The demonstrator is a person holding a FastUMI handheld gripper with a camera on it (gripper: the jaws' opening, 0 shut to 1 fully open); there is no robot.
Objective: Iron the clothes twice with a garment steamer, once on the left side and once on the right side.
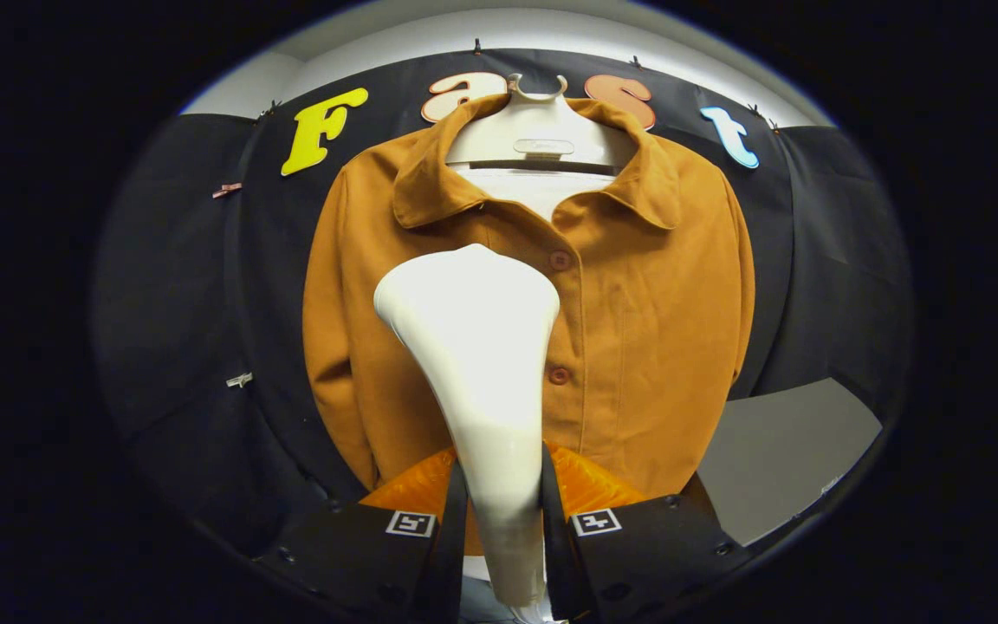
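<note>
An orange-brown button-up jacket [638, 329] hangs on a white hanger [538, 130] against the booth wall, facing me. My gripper [503, 511] is shut on the handle of a white garment steamer [477, 347]. The steamer's wide head points up and forward, covering the jacket's left front panel just left of the button row. Whether the head touches the cloth I cannot tell. Two reddish buttons [560, 260] show to the right of the steamer head.
A grey surface [785, 451] lies low to the right of the jacket. Small clips [239, 380] pin the black cloth to the left. A shiny orange thing [590, 485] sits just behind the fingers, below the jacket hem.
</note>
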